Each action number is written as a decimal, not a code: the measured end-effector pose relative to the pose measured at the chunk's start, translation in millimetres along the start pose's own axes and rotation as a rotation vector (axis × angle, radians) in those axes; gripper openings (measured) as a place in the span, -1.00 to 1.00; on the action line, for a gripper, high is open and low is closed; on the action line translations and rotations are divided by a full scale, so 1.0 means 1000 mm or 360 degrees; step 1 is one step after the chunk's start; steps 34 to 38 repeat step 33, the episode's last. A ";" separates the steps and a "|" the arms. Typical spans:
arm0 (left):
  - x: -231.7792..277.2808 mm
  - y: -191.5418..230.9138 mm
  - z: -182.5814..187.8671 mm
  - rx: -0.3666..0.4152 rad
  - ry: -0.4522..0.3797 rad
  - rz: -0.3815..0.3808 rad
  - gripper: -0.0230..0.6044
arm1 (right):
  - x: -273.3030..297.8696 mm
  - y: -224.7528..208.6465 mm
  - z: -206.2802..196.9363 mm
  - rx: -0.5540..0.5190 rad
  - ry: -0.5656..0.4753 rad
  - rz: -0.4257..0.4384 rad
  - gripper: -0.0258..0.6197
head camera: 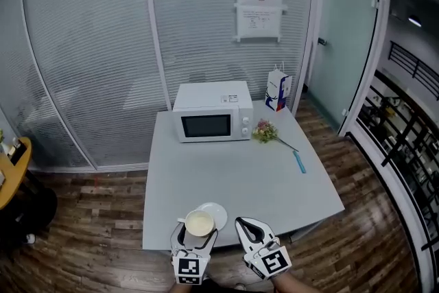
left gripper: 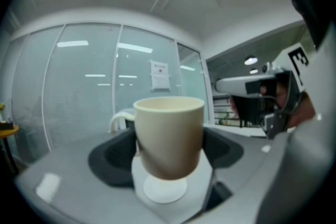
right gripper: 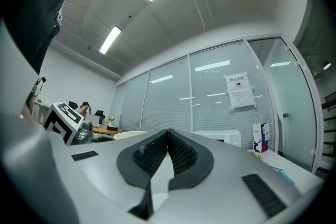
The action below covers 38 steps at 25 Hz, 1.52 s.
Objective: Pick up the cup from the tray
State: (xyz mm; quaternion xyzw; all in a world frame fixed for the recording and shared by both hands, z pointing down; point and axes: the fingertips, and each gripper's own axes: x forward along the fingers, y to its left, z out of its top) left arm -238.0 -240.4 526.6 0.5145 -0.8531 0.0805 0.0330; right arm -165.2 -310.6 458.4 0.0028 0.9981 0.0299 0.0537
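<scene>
Pinching a cream, handled cup (left gripper: 169, 134), left tongs (head camera: 197, 234); right tongs (right gripper: 168, 135) pressed together, empty
</scene>
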 end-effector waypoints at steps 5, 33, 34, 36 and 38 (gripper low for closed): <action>-0.008 0.000 0.007 -0.0011 -0.0029 0.0012 0.33 | -0.004 0.002 0.003 -0.0004 -0.0017 -0.0004 -0.90; -0.017 0.008 0.016 -0.0021 -0.0050 0.0047 0.33 | 0.006 0.001 -0.003 -0.0039 0.0027 0.0011 -0.91; -0.017 0.008 0.016 -0.0021 -0.0050 0.0047 0.33 | 0.006 0.001 -0.003 -0.0039 0.0027 0.0011 -0.91; -0.017 0.008 0.016 -0.0021 -0.0050 0.0047 0.33 | 0.006 0.001 -0.003 -0.0039 0.0027 0.0011 -0.91; -0.017 0.008 0.016 -0.0021 -0.0050 0.0047 0.33 | 0.006 0.001 -0.003 -0.0039 0.0027 0.0011 -0.91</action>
